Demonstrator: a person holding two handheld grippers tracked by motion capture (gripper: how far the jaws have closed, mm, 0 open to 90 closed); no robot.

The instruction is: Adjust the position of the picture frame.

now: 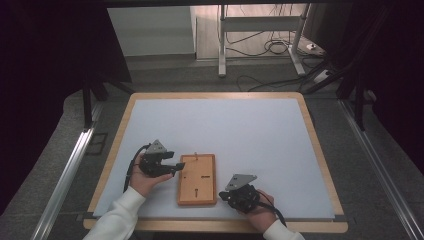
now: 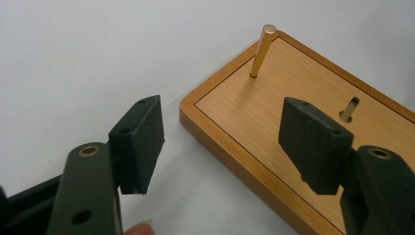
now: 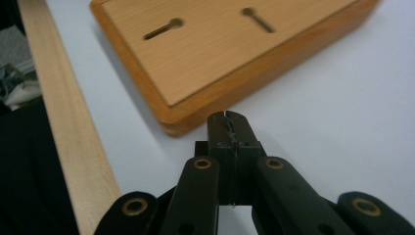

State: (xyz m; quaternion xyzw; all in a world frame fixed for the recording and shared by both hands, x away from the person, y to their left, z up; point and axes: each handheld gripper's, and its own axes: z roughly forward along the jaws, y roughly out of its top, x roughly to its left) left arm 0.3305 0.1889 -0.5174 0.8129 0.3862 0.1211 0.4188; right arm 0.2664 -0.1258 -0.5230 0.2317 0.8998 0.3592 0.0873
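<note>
**Grippers flanking wooden board on counter**

Left gripper (image 1: 172,166) sat at 9 o'clock of the wooden board (image 1: 197,180), jaws wide apart and empty, straddling the board's left edge near its far corner. Board lay flat on the white counter (image 1: 240,130), near the front edge, around 6 o'clock. Brass peg (image 2: 262,50) stood upright at the board's far end; keyhole slots (image 3: 164,29) cut in its top. Right gripper (image 1: 222,195) at 4 o'clock of the board, jaws closed on nothing, just beside the near right corner.

You wore white sleeves (image 1: 119,216); your left gripper (image 1: 172,168) and right gripper (image 1: 222,195) were black, grey-plated, brass-riveted.
</note>
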